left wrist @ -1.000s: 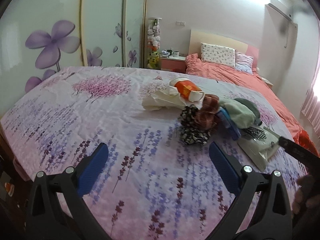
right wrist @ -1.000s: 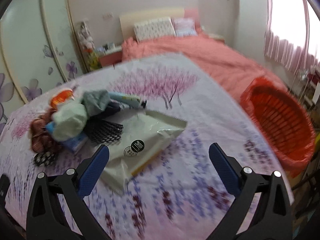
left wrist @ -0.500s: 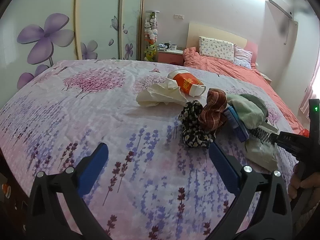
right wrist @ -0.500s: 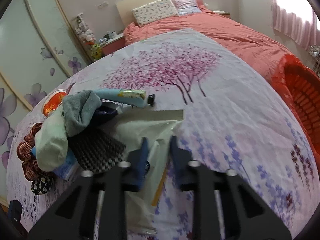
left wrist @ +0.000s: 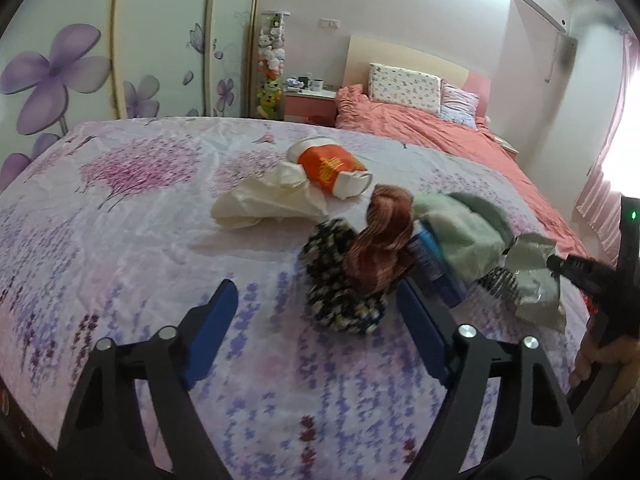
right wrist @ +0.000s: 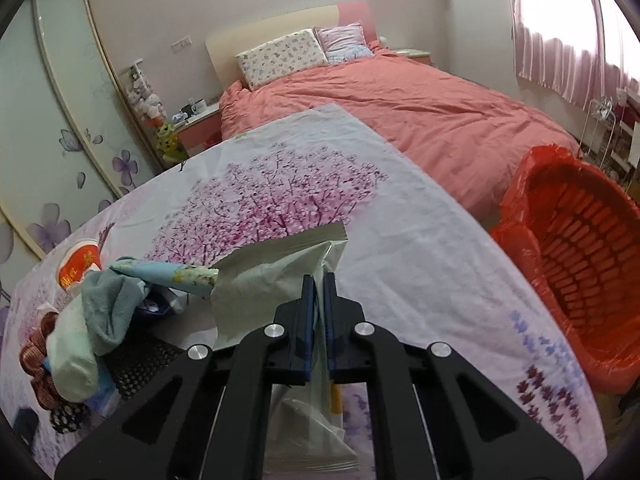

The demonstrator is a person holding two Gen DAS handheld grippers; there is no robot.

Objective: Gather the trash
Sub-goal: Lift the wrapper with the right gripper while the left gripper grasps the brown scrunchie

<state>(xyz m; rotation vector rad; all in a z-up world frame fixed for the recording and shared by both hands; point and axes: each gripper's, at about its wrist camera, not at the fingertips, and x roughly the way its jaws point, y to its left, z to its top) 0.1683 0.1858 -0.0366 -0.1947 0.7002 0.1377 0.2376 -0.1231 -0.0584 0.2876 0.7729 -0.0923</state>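
Note:
My right gripper point(right wrist: 319, 280) is shut on a silver-white plastic pouch point(right wrist: 272, 276) and holds it lifted off the flowered bedspread point(right wrist: 400, 248). The pouch also shows in the left wrist view point(left wrist: 536, 276), pinched by the right gripper point(left wrist: 560, 264). A red basket point(right wrist: 580, 264) lined with a red bag stands to the right of the bed. My left gripper point(left wrist: 312, 304) is open and empty, low over the bedspread, in front of a pile: a speckled sock point(left wrist: 340, 280), a brown striped cloth point(left wrist: 384, 240), a pale green cloth point(left wrist: 460, 232), an orange cup point(left wrist: 332, 168) and crumpled cream paper point(left wrist: 264, 200).
A blue tube point(right wrist: 168, 276) and a black mesh piece point(right wrist: 140, 364) lie in the pile. A pink bed with pillows point(right wrist: 280, 56) lies beyond. Flower-painted wardrobe doors point(left wrist: 80, 60) stand on the left, a nightstand point(left wrist: 308, 100) at the back.
My right gripper went down onto the pouch, shut on it and lifted it. My left gripper moved closer to the pile and stayed open.

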